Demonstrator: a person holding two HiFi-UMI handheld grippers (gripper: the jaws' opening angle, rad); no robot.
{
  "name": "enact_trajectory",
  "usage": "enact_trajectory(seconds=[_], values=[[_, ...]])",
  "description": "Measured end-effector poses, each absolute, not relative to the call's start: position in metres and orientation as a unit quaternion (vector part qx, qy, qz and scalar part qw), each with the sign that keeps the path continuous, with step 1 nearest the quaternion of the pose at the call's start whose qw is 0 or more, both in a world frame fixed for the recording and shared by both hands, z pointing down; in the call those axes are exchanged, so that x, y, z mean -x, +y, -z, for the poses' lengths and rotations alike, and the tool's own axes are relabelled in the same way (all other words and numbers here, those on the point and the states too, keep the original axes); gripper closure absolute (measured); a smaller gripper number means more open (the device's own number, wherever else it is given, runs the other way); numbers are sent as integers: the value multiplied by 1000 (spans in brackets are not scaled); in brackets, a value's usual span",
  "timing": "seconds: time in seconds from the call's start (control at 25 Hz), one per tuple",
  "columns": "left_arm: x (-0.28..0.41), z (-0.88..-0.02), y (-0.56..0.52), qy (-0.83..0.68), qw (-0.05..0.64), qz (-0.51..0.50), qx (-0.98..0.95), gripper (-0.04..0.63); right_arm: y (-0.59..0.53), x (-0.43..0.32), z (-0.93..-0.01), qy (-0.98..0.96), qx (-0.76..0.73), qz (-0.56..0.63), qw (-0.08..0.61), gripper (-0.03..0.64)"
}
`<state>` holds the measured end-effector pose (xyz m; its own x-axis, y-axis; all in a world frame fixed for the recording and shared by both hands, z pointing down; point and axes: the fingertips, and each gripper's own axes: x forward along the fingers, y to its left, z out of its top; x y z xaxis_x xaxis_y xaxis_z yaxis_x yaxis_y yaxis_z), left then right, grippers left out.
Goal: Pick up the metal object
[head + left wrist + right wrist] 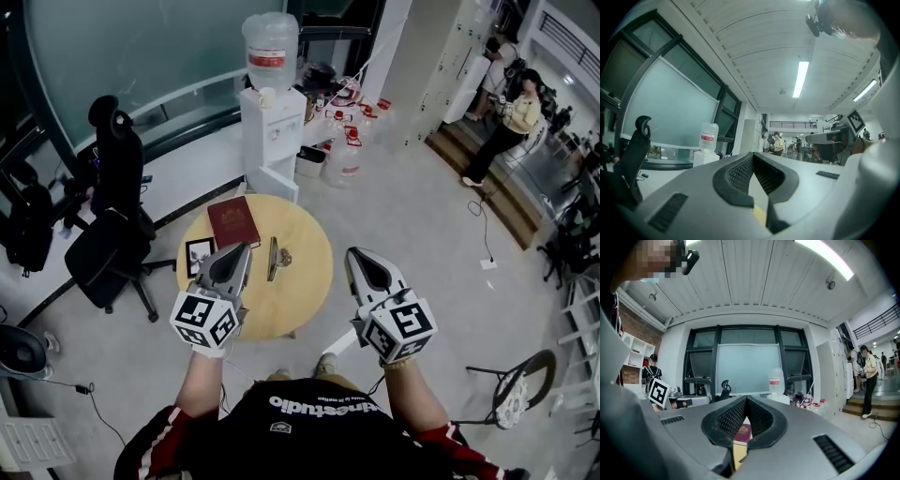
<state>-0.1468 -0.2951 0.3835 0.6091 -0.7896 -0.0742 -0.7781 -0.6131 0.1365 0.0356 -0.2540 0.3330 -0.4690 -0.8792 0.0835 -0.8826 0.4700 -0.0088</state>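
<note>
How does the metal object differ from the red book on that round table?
The metal object is slim, elongated and grey; the red book is a broad dark-red rectangle. The metal object lies near the table's middle, the red book toward its far left rim. Both rest on the round table, apart from each other.

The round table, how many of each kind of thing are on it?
red book: 1
picture frame: 1
metal object: 1
Total: 3
</note>
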Motion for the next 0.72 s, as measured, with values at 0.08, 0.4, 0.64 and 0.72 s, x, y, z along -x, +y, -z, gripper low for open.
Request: enact_trajectory(seconds=[0.08, 0.4, 0.64, 0.72], values=[[149, -387, -301, -444, 50, 65, -892, 580, -258, -36, -335, -858, -511, -23, 35, 591], [147, -374, -314, -456, 39, 71, -886, 579, -285, -37, -331, -871, -490, -24, 13, 589], [143, -363, -323, -455, 42, 94, -884, 578, -299, -42, -324, -875, -483, -20, 7, 590], [138, -362, -324, -450, 40, 95, -887, 577, -301, -46, -324, -874, -486, -21, 6, 590]])
